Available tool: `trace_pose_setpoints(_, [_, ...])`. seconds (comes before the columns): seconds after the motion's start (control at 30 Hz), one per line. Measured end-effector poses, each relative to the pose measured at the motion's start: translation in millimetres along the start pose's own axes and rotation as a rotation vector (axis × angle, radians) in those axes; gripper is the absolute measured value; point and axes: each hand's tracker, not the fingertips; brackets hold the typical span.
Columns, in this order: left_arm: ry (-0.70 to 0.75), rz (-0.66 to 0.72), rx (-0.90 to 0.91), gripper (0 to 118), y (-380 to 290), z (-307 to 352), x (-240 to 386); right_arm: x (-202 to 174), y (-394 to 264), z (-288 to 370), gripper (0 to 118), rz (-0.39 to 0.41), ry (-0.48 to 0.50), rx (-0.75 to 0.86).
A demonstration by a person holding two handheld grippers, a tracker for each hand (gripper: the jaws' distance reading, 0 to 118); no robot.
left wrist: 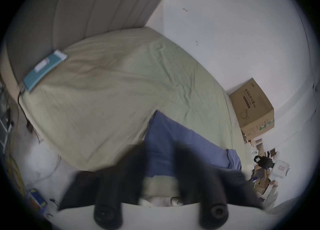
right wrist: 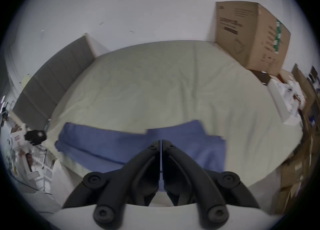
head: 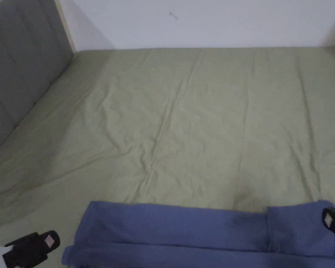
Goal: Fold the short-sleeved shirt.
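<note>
A: Where does the blue shirt lie?

B: On the green sheet of the bed, at its near edge, folded lengthways into a long band. In the right gripper view the band runs crosswise just beyond the fingertips of the right gripper, with one end folded over itself on the right side of those tips.

A: And how do that gripper's jaws stand?

B: Drawn together, a thin slit between them, and nothing caught in it. They hang above the shirt; whether they touch the cloth I cannot tell.

A: The left gripper?

B: Its own view is blurred, but the two dark fingers stand well apart, with the blue cloth showing through the gap between them. They hold nothing. In the head view it sits off the left end of the band, clear of the cloth.

A: What else lies around?

B: A grey headboard far past the left gripper's fingers, a teal flat box on the sheet beside it, and a cardboard box beyond the right gripper's tips, to their right, against the white wall
</note>
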Motion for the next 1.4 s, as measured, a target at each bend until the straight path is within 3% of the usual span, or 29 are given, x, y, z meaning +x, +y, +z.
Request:
trace_pose_setpoints(0.07, [0.021,0.071,-0.002,3,-11,-3,-12,-25,-7,-9,2,0.033,0.042,-0.034])
trace_pose_setpoints(0.13, [-0.048,0.113,0.002,3,-18,-6,-23,-51,-12,-22,2,0.095,0.097,-0.085])
trace_pose_setpoints(0.17, [-0.095,0.175,0.021,4,-19,-7,-30,-58,-15,-28,2,0.082,0.092,-0.084])
trace_pose_setpoints(0.2, [-0.141,0.218,0.009,11,-19,-12,-37,-65,-17,-33,2,0.084,0.107,-0.095])
trace_pose_setpoints(0.23, [-0.148,0.25,-0.001,34,-18,-17,-42,-68,-21,-40,2,0.092,0.126,-0.117])
trace_pose_setpoints(0.3, [-0.174,0.308,0.014,107,-16,-26,-51,-76,-24,-45,2,0.088,0.137,-0.13])
trace_pose_setpoints(0.33, [-0.197,0.327,-0.013,118,-15,-35,-54,-78,-25,-45,2,0.093,0.148,-0.138])
trace_pose_setpoints(0.5, [-0.302,0.39,-0.128,116,-17,-80,-62,-84,-29,-46,2,0.09,0.147,-0.159])
trace_pose_setpoints(0.67, [-0.486,0.549,-0.159,113,-21,-119,-70,-80,-33,-48,2,0.052,0.132,-0.178])
trace_pose_setpoints(0.7, [-0.46,0.527,-0.159,94,-19,-125,-64,-79,-34,-48,2,0.048,0.133,-0.181])
trace_pose_setpoints(0.77, [-0.291,0.485,-0.257,11,-20,-140,-61,-78,-34,-47,2,0.034,0.136,-0.185])
trace_pose_setpoints(0.8, [-0.206,0.469,-0.296,8,-22,-146,-56,-76,-34,-47,2,0.029,0.138,-0.187])
trace_pose_setpoints(0.87, [-0.347,0.486,-0.271,8,-9,-135,-44,-72,-34,-42,2,0.019,0.12,-0.176])
trace_pose_setpoints(0.9, [-0.324,0.442,-0.244,8,0,-124,-34,-62,-34,-41,2,0.019,0.114,-0.168])
trace_pose_setpoints(1.0, [-0.194,0.079,-0.19,8,25,-90,34,-42,-35,-34,2,-0.041,0.104,-0.136])
trace_pose_setpoints(1.13, [-0.226,-0.289,-0.176,8,17,-64,141,-18,-39,-26,2,-0.094,0.054,-0.083])
trace_pose_setpoints(1.33, [-0.419,-0.553,-0.298,8,-48,-97,255,22,-56,-5,2,-0.192,-0.006,-0.039])
trace_pose_setpoints(1.4, [-0.361,-0.608,-0.351,8,-81,-124,286,37,-64,2,2,-0.221,-0.035,-0.028])
